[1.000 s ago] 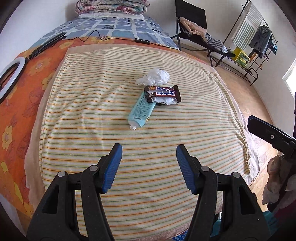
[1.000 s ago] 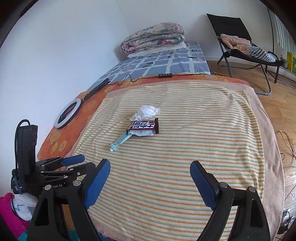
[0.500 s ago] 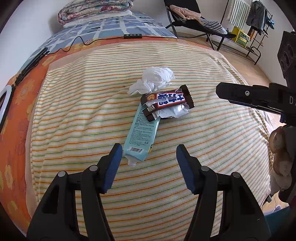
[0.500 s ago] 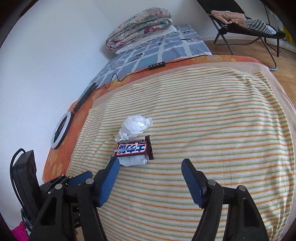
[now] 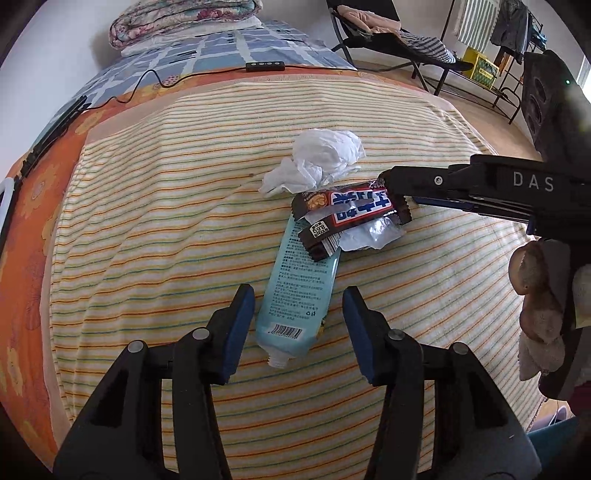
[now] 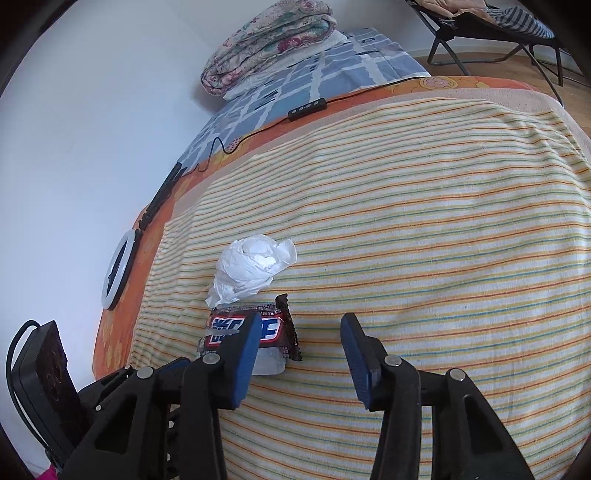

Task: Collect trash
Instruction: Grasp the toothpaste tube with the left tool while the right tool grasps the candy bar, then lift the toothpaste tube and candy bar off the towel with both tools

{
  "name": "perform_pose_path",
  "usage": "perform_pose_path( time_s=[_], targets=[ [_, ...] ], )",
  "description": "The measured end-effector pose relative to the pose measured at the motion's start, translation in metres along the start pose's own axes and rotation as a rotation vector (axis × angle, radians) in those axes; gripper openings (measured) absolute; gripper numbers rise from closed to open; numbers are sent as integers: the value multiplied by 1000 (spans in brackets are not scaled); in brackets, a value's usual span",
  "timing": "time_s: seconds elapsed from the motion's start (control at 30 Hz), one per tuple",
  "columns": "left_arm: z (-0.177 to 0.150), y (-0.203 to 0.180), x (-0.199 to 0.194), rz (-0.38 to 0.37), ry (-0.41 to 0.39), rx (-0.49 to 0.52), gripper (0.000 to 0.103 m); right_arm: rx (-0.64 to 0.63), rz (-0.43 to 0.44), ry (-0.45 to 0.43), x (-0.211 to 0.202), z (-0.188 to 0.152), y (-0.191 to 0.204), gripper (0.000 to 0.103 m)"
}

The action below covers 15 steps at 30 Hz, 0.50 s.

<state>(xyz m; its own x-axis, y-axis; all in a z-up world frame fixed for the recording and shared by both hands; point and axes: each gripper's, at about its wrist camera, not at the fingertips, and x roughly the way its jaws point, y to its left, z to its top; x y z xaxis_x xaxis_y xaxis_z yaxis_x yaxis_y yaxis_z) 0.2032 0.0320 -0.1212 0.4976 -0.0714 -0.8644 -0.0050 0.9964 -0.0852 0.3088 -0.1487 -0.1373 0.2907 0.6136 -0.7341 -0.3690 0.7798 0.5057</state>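
Trash lies mid-bed on a striped blanket (image 5: 147, 229): a crumpled white tissue (image 5: 321, 158), a brown and blue candy wrapper (image 5: 351, 214) over a silvery wrapper scrap (image 5: 376, 236), and a light blue squeeze tube (image 5: 299, 291). My left gripper (image 5: 298, 314) is open, its jaws on either side of the tube's lower end. My right gripper (image 6: 299, 339) is open just right of the candy wrapper (image 6: 236, 328), with the tissue (image 6: 251, 269) beyond. In the left wrist view the right gripper's finger (image 5: 424, 181) reaches to the wrapper's right end.
A folded quilt (image 6: 266, 40) lies at the bed's head. A cable with a black remote (image 6: 306, 109) crosses the orange sheet. A white ring light (image 6: 118, 273) lies at the bed's left edge. A black chair (image 5: 388, 33) and a clothes rack (image 5: 502, 37) stand on the floor to the right.
Both grippers have moved forward to the trash pile. The left now straddles the tube's end. The right has come close beside the candy wrapper. Both stay open.
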Motion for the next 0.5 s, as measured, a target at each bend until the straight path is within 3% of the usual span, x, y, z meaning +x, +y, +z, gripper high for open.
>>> perform_pose_path(
  time_s=[0.07,0.2,0.37,0.5],
  targets=[
    [1,2,0,-4,0,-6,40,3,5,-2,4,1,1,45],
    [2,8,-2,-24,-1,-23,37,11,3,-9,9,2,2,37],
    [4,12,-2,-24,2,-27,22,12,7,-8,10,1,2,19],
    [3,14,-3,-29,-2,-38,19,12,10,-12,10,1,3,5]
  ],
)
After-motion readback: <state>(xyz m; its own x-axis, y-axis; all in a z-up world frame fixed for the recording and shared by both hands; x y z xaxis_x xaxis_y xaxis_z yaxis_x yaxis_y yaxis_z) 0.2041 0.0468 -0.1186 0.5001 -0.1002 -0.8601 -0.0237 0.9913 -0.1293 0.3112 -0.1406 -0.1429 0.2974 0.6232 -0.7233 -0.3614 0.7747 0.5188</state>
